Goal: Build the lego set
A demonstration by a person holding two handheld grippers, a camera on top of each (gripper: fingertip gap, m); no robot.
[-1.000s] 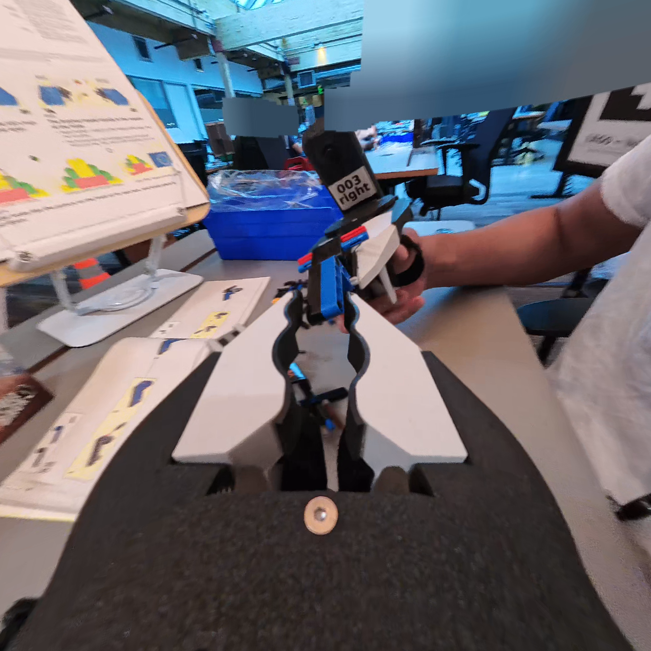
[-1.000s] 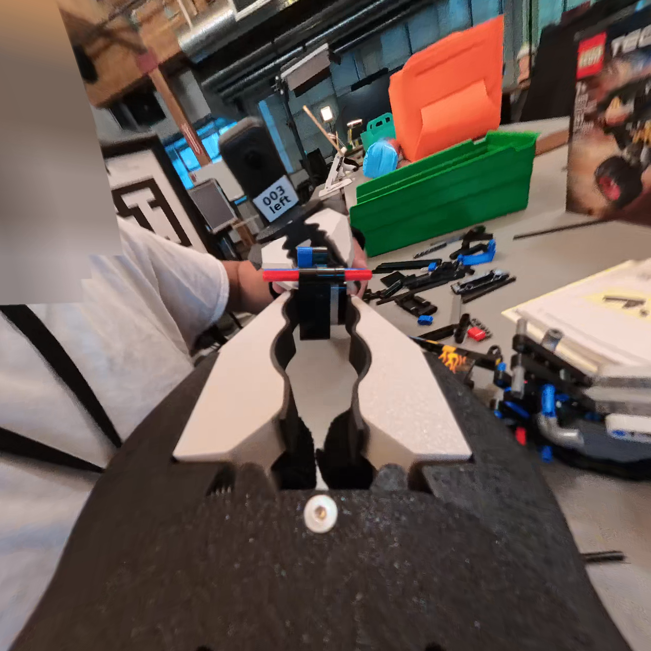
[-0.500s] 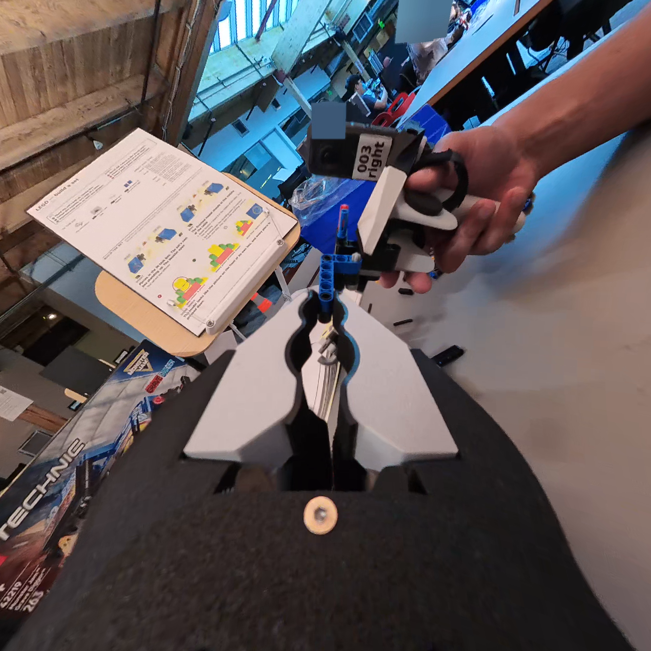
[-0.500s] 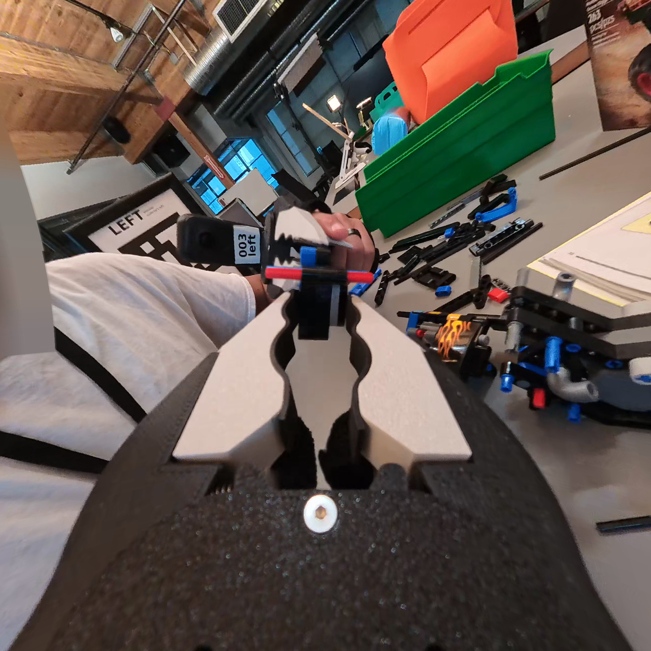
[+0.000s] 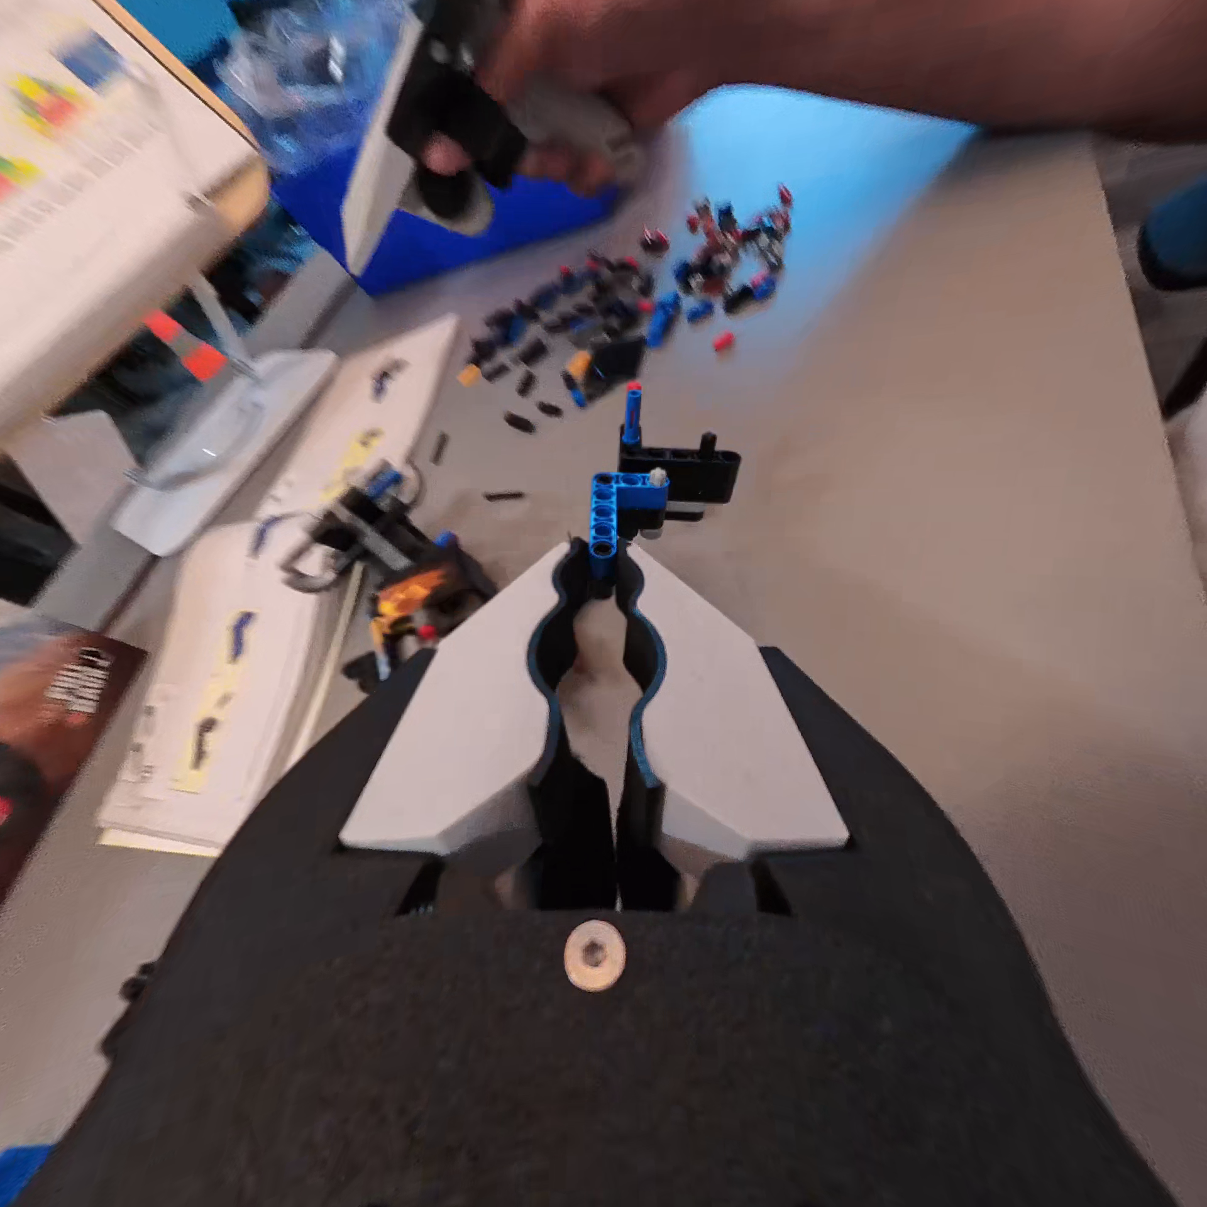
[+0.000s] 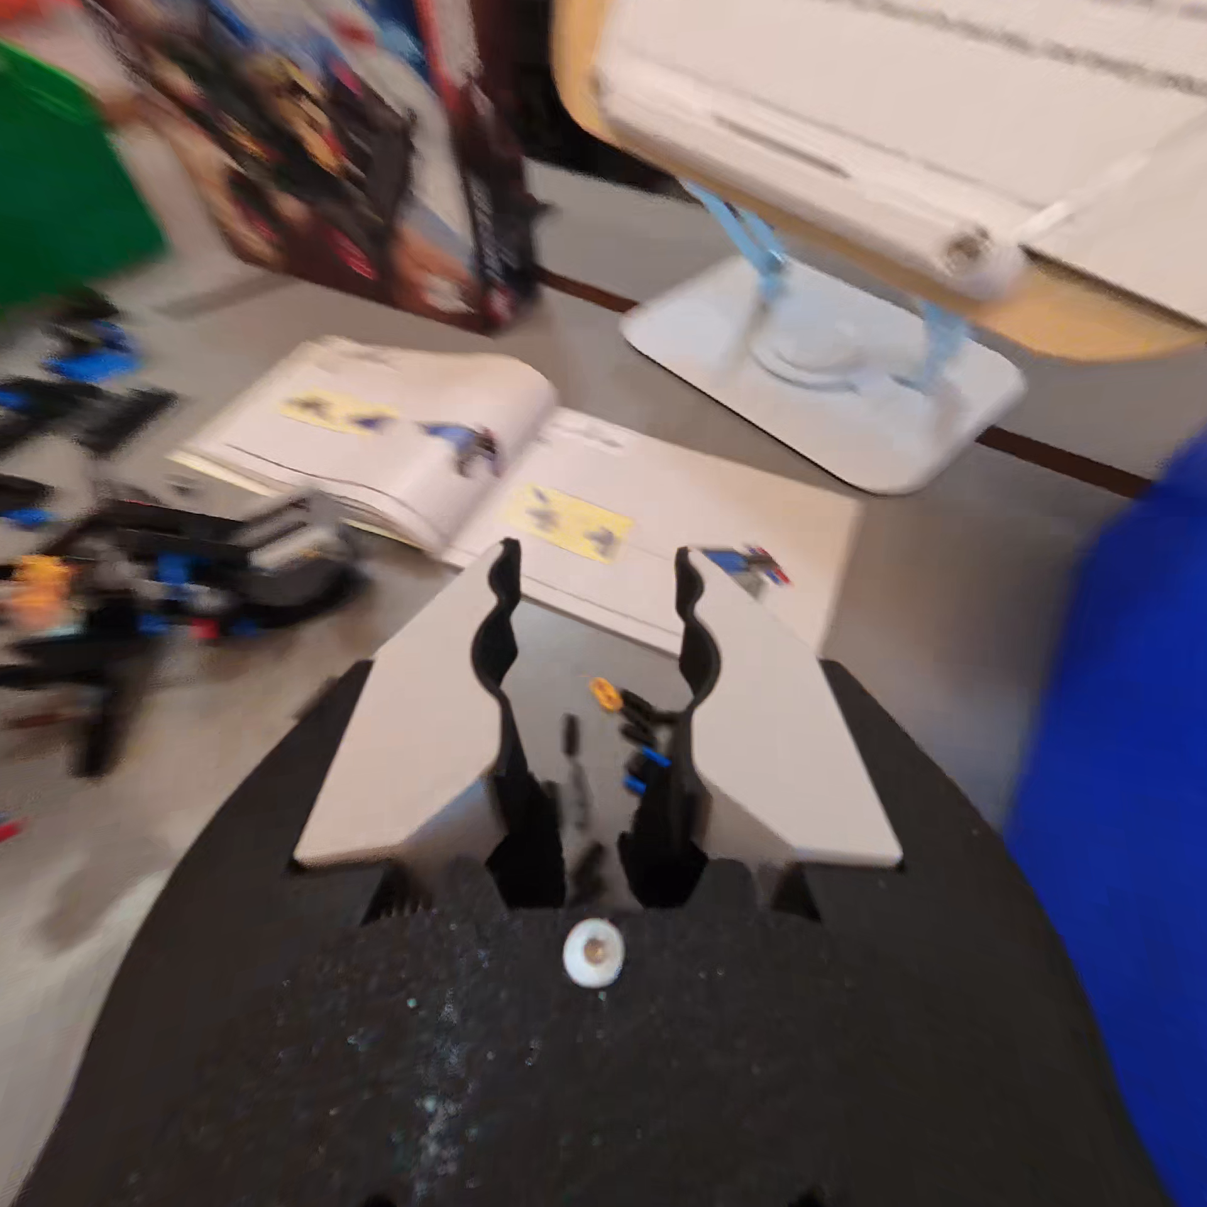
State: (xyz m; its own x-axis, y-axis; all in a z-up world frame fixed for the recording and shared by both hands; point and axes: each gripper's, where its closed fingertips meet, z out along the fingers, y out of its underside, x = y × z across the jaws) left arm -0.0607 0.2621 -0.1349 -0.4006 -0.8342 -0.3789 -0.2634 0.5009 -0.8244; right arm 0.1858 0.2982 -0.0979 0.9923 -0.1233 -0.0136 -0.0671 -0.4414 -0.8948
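Observation:
My left gripper [image 5: 604,555] is shut on the lower end of a blue L-shaped beam [image 5: 604,516]. The beam is part of a small sub-assembly with a black beam [image 5: 686,470] and a red-tipped blue axle [image 5: 632,408], held above the table. My right gripper [image 6: 595,555] is open and empty, hovering over the open instruction booklet [image 6: 522,470]. It also shows blurred at the top of the left wrist view [image 5: 450,130], in a hand, away from the sub-assembly. Small loose pieces [image 6: 627,712] lie on the table below its fingers.
A partly built model with a flame sticker [image 5: 392,542] lies left of the left gripper. Several loose pieces [image 5: 620,307] are scattered farther back. A blue bin [image 5: 457,241], a sheet on a stand [image 6: 849,163], the set's box [image 6: 366,163] and a green bin [image 6: 59,196] stand around. Spacing between my two grippers at the tips: around 25 centimeters.
The right gripper let go of the sub-assembly, opened wide and swung away over the booklet. The left gripper kept its hold and tipped down toward the table.

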